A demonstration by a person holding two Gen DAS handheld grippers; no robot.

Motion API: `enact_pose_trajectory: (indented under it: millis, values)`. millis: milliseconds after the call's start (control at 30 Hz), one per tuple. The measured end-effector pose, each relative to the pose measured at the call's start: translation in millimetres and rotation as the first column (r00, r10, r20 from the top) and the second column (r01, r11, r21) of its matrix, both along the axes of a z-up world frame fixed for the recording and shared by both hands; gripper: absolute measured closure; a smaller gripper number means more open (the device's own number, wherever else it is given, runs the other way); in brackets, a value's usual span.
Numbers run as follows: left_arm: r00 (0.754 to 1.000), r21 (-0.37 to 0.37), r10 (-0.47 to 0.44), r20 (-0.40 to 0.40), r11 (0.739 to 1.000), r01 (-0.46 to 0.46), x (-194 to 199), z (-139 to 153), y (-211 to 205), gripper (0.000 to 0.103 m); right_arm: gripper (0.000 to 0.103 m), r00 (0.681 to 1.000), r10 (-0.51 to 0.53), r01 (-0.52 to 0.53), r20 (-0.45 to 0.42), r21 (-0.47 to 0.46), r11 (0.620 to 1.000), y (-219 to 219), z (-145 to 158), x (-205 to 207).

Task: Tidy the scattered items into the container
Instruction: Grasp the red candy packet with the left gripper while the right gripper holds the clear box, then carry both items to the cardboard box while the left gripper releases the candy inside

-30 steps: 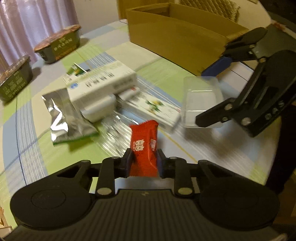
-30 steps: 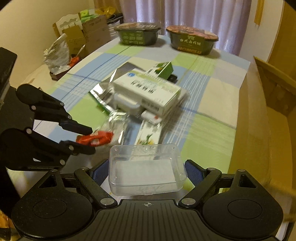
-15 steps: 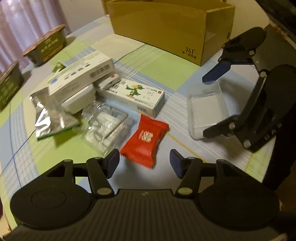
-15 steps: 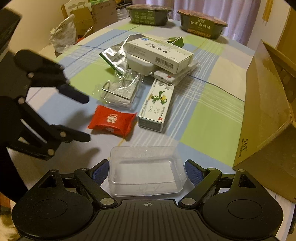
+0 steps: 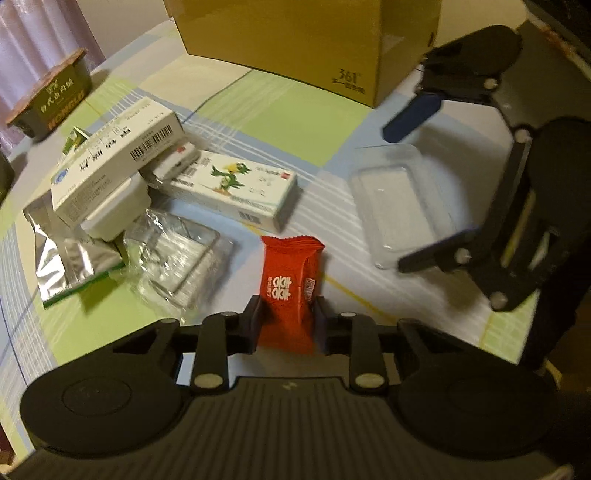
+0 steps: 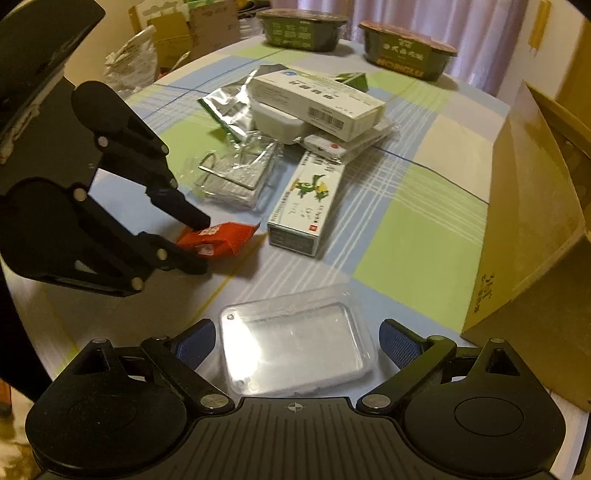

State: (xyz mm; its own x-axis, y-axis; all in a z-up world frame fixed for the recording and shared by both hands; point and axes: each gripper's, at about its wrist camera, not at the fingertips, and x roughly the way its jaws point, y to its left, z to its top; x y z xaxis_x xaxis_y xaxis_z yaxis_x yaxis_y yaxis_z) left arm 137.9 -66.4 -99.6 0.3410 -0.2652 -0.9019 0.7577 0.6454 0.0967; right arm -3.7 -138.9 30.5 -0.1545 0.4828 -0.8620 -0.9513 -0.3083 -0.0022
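A red snack packet (image 5: 288, 284) stands upright between the fingers of my left gripper (image 5: 287, 317), which is shut on it just above the checked tablecloth. In the right wrist view the same packet (image 6: 221, 240) shows pinched in the left gripper (image 6: 201, 243). A clear plastic box (image 6: 295, 347) lies on the table between the blue pads of my right gripper (image 6: 297, 341), which is open and straddles it with gaps on both sides. The brown cardboard box (image 5: 314, 40) stands open at the far side, to the right of the right gripper (image 5: 421, 188).
A pile lies mid-table: a white medicine box (image 5: 114, 162), a carton with a green bird (image 5: 236, 184), a silver foil pouch (image 5: 62, 262) and a crinkled clear wrapper (image 5: 177, 254). Two dark noodle bowls (image 6: 303, 29) sit at the far edge.
The left gripper held the red packet, let it lie on the table half a second ago, and has now shut on it again. The right gripper stays open around the clear box.
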Motion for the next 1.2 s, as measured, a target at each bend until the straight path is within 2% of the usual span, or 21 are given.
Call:
enact_pose_trajectory:
  millis: [100, 133, 167, 267, 333, 400, 467, 567, 967, 1000, 1067, 1200]
  values:
    - [1.0, -0.018, 0.021, 0.003, 1.0, -0.021, -1.8, 2.4, 0.1, 0.074, 0.003, 1.0, 0.029, -0.029, 0.01, -0.001, 1.0, -0.2, -0.2, -3.1]
    - [1.0, -0.021, 0.027, 0.005, 0.999, -0.027, -0.3, 2.5, -0.7, 0.066, 0.003, 0.999, 0.034, -0.034, 0.017, 0.0, 0.999, 0.0, -0.5, -3.7]
    - [0.999, -0.02, 0.031, 0.007, 0.999, -0.031, 1.4, 2.5, -2.2, 0.062, 0.003, 0.999, 0.039, -0.039, 0.023, 0.0, 0.999, 0.2, -1.1, -4.5]
    - [1.0, -0.016, 0.009, 0.013, 1.0, -0.009, 5.8, 1.7, -11.1, 0.062, 0.003, 0.998, 0.052, -0.052, 0.043, 0.002, 0.999, -0.1, -2.1, -5.2]
    - [1.0, -0.009, -0.004, -0.012, 1.0, 0.004, 10.2, -2.9, -16.3, 0.061, 0.003, 0.997, 0.058, -0.058, 0.044, -0.004, 0.998, 0.0, -3.4, -3.8]
    - [1.0, -0.015, -0.002, -0.03, 1.0, 0.002, 14.3, -3.3, -17.3, 0.062, 0.003, 0.998, 0.056, -0.056, 0.043, -0.009, 0.998, 0.3, -4.0, -1.6]
    - [0.999, -0.008, 0.002, -0.048, 1.0, -0.003, 15.3, -2.7, -16.7, 0.072, 0.003, 0.998, 0.051, -0.05, 0.037, -0.011, 0.999, 0.6, -4.0, 0.6]
    - [0.998, 0.004, -0.006, -0.06, 1.0, 0.006, 9.8, -1.5, -14.5, 0.077, 0.003, 0.998, 0.053, -0.053, 0.024, -0.012, 0.999, 0.9, -4.1, 1.7]
    - [0.995, -0.028, 0.068, -0.079, 0.997, -0.07, -12.1, 3.6, 5.1, 0.078, 0.004, 0.998, 0.059, -0.059, 0.01, -0.023, 0.998, 4.1, -8.5, 1.7]
    - [0.994, -0.03, 0.072, -0.078, 0.997, -0.074, -12.8, 4.3, 5.5, 0.078, 0.013, 0.999, 0.049, -0.049, 0.003, -0.024, 0.998, 4.4, -8.7, 2.6]
    - [0.994, -0.035, 0.083, -0.072, 0.996, -0.086, -14.0, 7.6, 5.5, 0.078, 0.013, 0.999, 0.02, -0.021, -0.027, -0.024, 0.999, 4.2, -5.9, 5.4]
    - [0.993, -0.05, 0.108, -0.05, 0.993, -0.111, -16.7, 17.7, 8.3, 0.078, 0.013, 1.0, -0.012, 0.013, -0.025, 0.019, 1.0, -1.9, 7.8, 3.9]
